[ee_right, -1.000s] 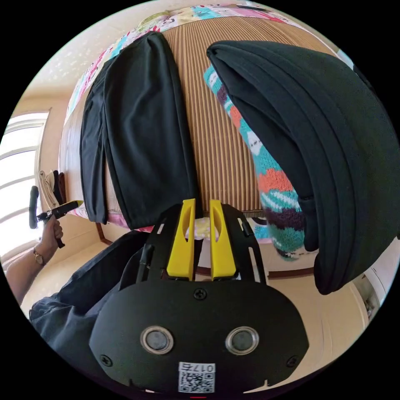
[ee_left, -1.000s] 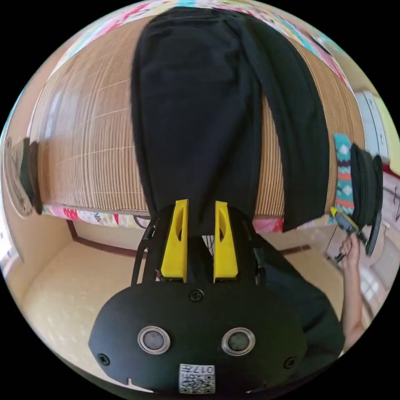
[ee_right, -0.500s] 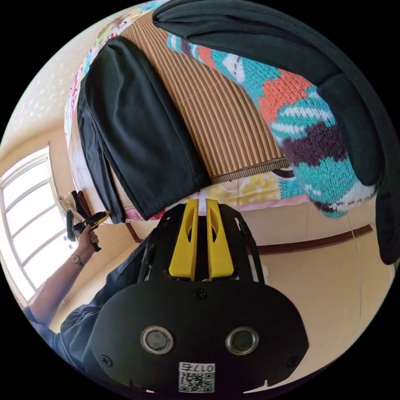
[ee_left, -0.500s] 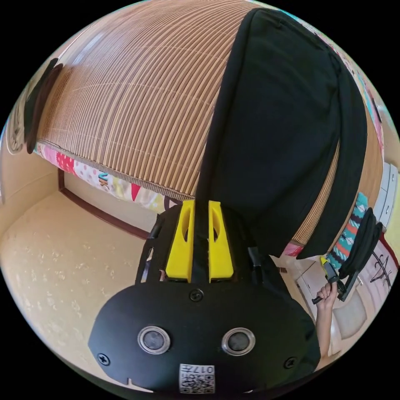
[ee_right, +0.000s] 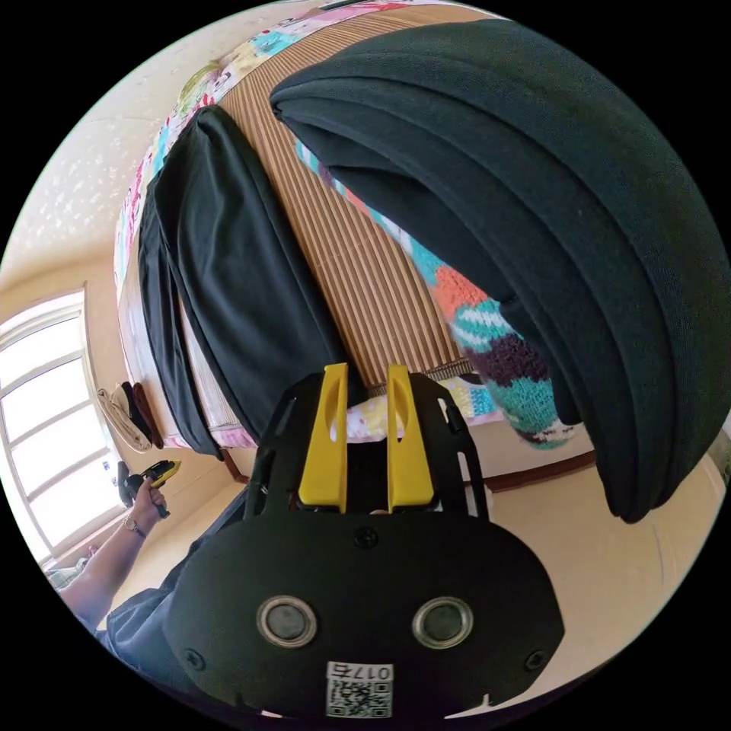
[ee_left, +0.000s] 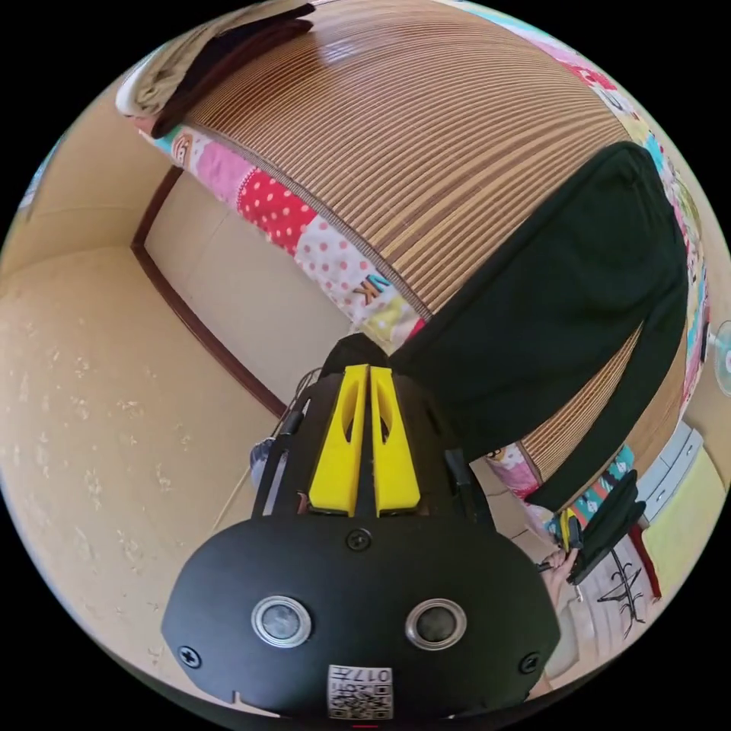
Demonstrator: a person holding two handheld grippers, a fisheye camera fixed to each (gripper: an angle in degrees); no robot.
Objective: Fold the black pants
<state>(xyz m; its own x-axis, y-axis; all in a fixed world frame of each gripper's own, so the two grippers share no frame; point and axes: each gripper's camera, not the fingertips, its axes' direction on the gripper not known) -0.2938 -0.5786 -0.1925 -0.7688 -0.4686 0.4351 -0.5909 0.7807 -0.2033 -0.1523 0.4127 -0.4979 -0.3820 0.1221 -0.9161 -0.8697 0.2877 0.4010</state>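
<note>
Our narrowly parted right gripper (ee_right: 364, 384) is nearer; the black pants (ee_right: 244, 289) stretch toward eleven o'clock from it.

Matt black cloth pants (ee_left: 563, 304) lie on a ribbed, slightly glossy bamboo mat (ee_left: 426, 145); a knitted wool sweater (ee_right: 495, 343) beside; gripper jaws are smooth yellow plastic

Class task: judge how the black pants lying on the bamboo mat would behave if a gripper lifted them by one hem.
The black pants would probably go limp and sag, since they lie flat and follow the bamboo mat. The cloth looks thin, so likely light. One end overhangs the mat's edge, so a pull might drag them off.
</note>
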